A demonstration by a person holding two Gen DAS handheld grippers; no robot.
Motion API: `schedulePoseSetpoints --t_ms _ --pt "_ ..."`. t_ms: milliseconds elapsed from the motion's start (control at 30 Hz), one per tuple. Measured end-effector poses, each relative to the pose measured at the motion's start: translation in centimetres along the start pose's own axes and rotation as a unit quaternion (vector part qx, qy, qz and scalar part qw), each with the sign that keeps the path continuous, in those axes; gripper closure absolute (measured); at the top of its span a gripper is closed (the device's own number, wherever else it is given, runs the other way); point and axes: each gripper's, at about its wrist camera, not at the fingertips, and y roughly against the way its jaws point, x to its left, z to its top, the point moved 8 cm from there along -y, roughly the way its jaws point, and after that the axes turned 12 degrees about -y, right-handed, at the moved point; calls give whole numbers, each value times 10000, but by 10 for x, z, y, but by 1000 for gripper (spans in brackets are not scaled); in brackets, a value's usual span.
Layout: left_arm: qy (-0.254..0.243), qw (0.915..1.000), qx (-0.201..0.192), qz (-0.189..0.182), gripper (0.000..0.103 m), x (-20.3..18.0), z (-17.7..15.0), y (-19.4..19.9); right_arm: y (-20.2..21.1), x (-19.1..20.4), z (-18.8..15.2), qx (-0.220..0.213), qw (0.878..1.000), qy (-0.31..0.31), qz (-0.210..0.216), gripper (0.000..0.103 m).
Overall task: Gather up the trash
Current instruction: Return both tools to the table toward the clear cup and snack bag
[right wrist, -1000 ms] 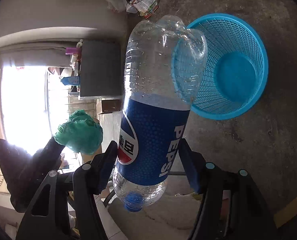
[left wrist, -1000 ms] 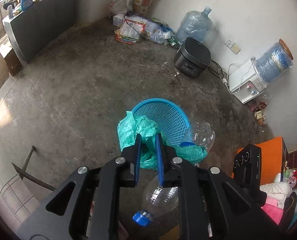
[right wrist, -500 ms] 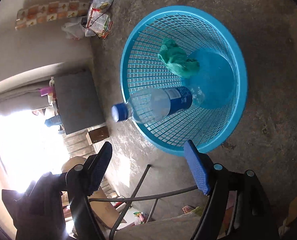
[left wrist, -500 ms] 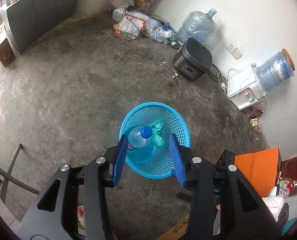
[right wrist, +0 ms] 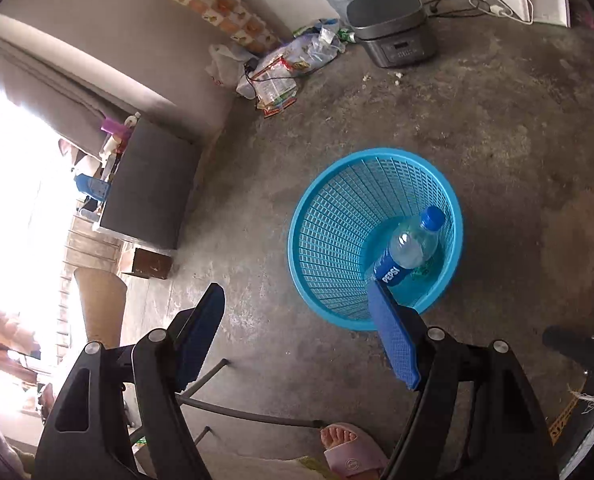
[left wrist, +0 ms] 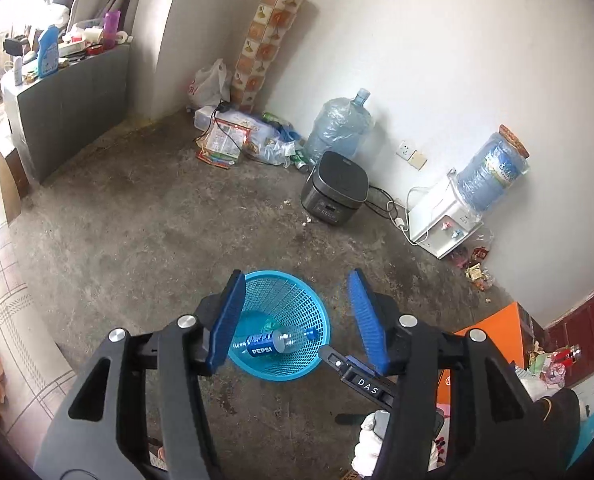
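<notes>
1 bottle [right wrist: 411,247] lies in the blue basket [left wrist: 297,364] (green bag beneath); both hand-held grippers empty, left [left wrist: 293,316] opening, right [right wrist: 297,336] apart. Next sweep: litter at 12 o'clock.

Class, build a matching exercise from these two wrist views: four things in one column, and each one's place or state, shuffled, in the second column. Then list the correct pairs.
Things
1. Pepsi bottle
2. blue basket
3. rice cooker
4. water jug

Places or states
A. upside down on the white dispenser
B. lying inside the basket
C. on the floor by the wall, lid shut
D. standing upright on the concrete floor

Pairs: 1-B, 2-D, 3-C, 4-A
</notes>
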Motion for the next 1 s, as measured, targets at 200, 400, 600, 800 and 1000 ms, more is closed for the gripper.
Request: schedulePoseSetpoints --t_ms 200,400,600,800,1000 --pt "-463 9957 -786 178 29 -15 17 102 76 66 -7 -1138 9857 1241 91 27" --pt "-613 9799 -1835 494 18 2 9 217 125 109 -25 -1920 9568 2184 -6 16" --pt "-314 9668 -2106 1415 13 56 -32 313 175 152 -63 -2442 9136 3218 458 15" --pt "122 9361 -2329 2633 12 111 -92 405 198 185 -99 -1866 9191 3140 1481 15" --pt "624 9396 -2031 2685 12 141 -163 432 182 215 -154 -684 9125 3362 2230 15"
